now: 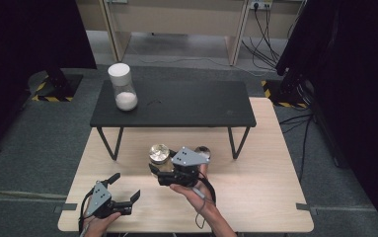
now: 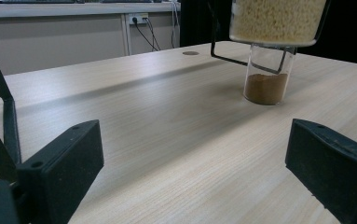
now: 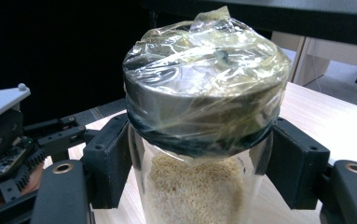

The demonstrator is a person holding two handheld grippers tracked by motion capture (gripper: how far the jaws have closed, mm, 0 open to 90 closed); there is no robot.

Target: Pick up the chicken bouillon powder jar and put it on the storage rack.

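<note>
**Grey floor, dark drapes, pale wood**

A light wooden surface (image 1: 270,197) stands on grey carpet (image 1: 28,148). Over its far edge sits a low black bench (image 1: 186,106). Black curtains (image 1: 354,98) hang both sides; beige cabinets (image 1: 176,19) and trailing cables (image 1: 263,34) lie beyond.

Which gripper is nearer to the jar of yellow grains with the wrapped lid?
Right. The right gripper is shut on the jar, jaws at its sides just under the lid. The left gripper is open and well apart from it, nearer the person.

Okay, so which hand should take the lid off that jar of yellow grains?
Probably the left. The right gripper is already clamped around the grain jar just under its film-wrapped lid, so it can steady it. The left gripper is open, holds nothing and sits close by on the table.
</note>
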